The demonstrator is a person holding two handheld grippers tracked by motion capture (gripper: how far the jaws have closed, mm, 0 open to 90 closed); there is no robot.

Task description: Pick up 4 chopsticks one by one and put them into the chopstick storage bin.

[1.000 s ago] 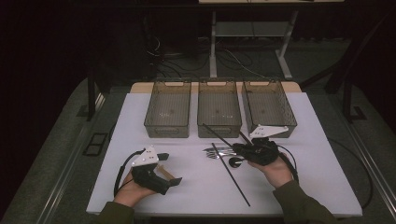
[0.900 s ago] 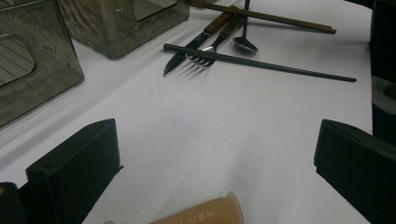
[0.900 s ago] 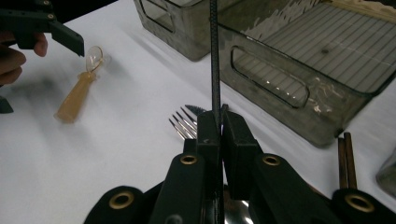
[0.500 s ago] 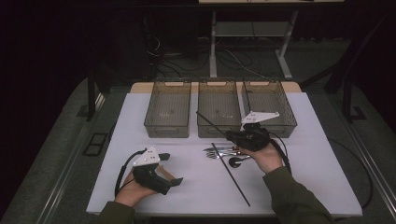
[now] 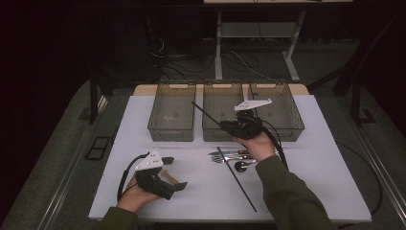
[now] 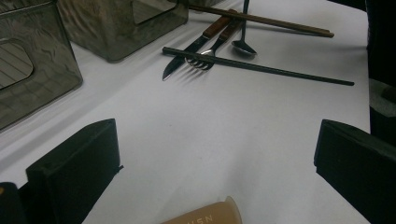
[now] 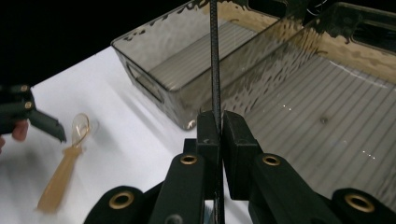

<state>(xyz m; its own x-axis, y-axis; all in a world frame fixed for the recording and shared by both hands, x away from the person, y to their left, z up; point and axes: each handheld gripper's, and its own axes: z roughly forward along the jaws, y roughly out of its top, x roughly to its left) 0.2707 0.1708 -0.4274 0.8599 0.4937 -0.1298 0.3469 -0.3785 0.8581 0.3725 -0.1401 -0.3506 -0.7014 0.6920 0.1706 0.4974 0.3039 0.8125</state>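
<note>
Chopstick (image 7: 215,70), thin and black, is pinched between the closed jaws of the right gripper (image 7: 217,122) and is held above the middle bin (image 5: 223,135), its free end slanting up and away over the gap toward the left bin (image 5: 171,134). A third bin (image 5: 287,132) is seen just beside the middle one, behind the right gripper. A second black chopstick (image 5: 237,179) is left lying on the white table (image 5: 316,182), laid across a knife (image 6: 187,51) and a fork (image 6: 208,53), with a spoon (image 6: 243,46) and a brown chopstick (image 6: 261,19) close behind them. Well apart, near the table's front edge, the left gripper (image 6: 215,163) is rested with its jaws spread wide and nothing between them; a tan, rounded piece (image 6: 205,215) is seen just below it.
</note>
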